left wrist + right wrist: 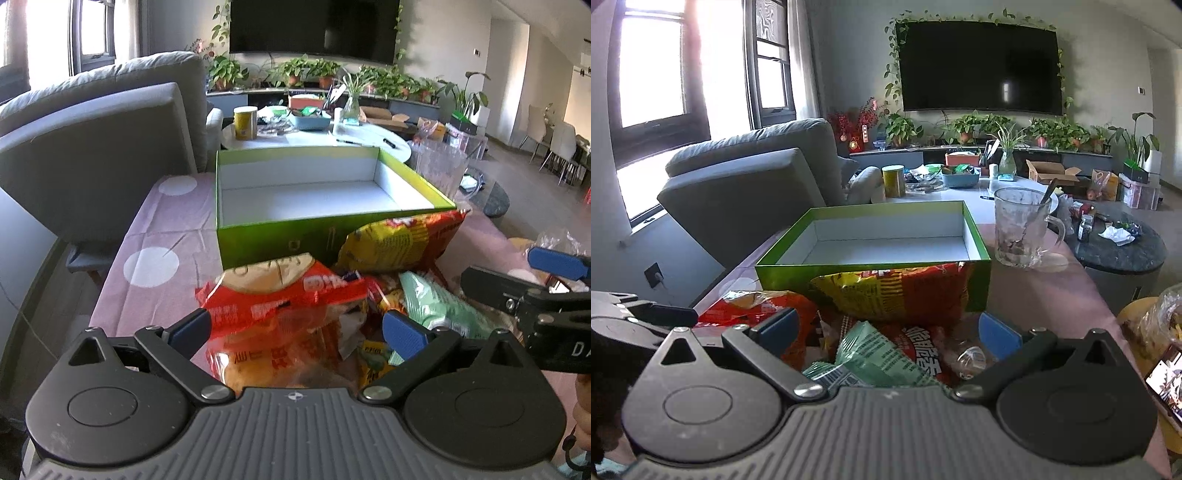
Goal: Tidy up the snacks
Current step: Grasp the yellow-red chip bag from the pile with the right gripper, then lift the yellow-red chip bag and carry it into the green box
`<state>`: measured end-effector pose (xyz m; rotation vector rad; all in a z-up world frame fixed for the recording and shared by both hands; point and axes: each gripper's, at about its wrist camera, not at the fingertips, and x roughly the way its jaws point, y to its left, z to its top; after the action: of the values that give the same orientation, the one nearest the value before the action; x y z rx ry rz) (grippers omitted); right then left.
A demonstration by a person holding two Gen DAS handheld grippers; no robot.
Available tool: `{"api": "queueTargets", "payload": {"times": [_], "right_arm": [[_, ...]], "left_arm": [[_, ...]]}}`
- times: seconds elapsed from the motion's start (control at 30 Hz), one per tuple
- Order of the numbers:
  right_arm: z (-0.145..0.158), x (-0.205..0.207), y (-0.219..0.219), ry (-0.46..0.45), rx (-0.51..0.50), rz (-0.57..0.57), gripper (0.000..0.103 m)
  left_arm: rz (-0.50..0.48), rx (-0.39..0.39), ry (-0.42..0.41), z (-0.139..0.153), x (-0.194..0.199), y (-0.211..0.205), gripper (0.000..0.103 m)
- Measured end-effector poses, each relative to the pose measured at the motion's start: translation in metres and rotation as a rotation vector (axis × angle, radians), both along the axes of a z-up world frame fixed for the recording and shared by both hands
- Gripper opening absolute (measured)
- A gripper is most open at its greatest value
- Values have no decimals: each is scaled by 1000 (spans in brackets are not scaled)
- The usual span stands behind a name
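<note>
left: my left gripper (295, 328) spread wide, straddling the red bread bag (280, 314), nothing clamped | centre: snack pile just before the empty green box (273, 236); yellow-red packet (399, 243) leans on its near wall | right: my right gripper (886, 328) wide over the pale green packet (875, 354); box straight ahead of both grippers

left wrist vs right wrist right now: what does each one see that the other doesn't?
Left wrist only: the right gripper, open, entering from the right, and the white dots on the pink tablecloth.

Right wrist only: the glass mug with a spoon in it, right of the box, the dark round side table and a lit phone screen.

Both: the empty green box, the yellow-red bag leaning on its front wall, the red bag, the pale green packet, sofa and TV.
</note>
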<state>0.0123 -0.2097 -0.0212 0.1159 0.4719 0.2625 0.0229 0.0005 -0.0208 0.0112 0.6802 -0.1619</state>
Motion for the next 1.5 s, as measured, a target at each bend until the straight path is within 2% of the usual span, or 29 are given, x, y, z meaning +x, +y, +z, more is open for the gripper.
{"api": "queueTargets", "payload": {"times": [0.13, 0.3, 0.53, 0.6, 0.67, 0.83, 1.03, 1.17, 1.33, 1.5], "right_arm": [[0, 7, -8, -4, 17, 11, 77], [3, 27, -26, -15, 56, 30, 77], [-9, 57, -46, 12, 39, 27, 77], [-13, 63, -50, 23, 55, 52, 77], [-17, 70, -51, 34, 69, 93, 77], [-21, 86, -46, 35, 64, 187, 77], [-26, 101, -42, 64, 67, 238, 77], [-31, 106, -44, 93, 103, 258, 76], [-23, 100, -43, 105, 106, 246, 76], [4, 82, -44, 61, 112, 224, 76]], "left_arm": [[-23, -11, -22, 7, 7, -4, 96], [-94, -24, -45, 14, 19, -18, 86], [-185, 13, -21, 7, 45, -45, 71], [-185, 13, -2, 3, 53, -48, 62], [-189, 4, 16, 0, 61, -50, 59], [-188, 10, 41, -8, 75, -53, 59], [-187, 17, 79, -18, 92, -52, 56], [-220, 12, 87, -21, 98, -56, 46], [-225, 11, 43, -12, 90, -57, 45], [-236, 13, -48, 16, 71, -51, 46]]}}
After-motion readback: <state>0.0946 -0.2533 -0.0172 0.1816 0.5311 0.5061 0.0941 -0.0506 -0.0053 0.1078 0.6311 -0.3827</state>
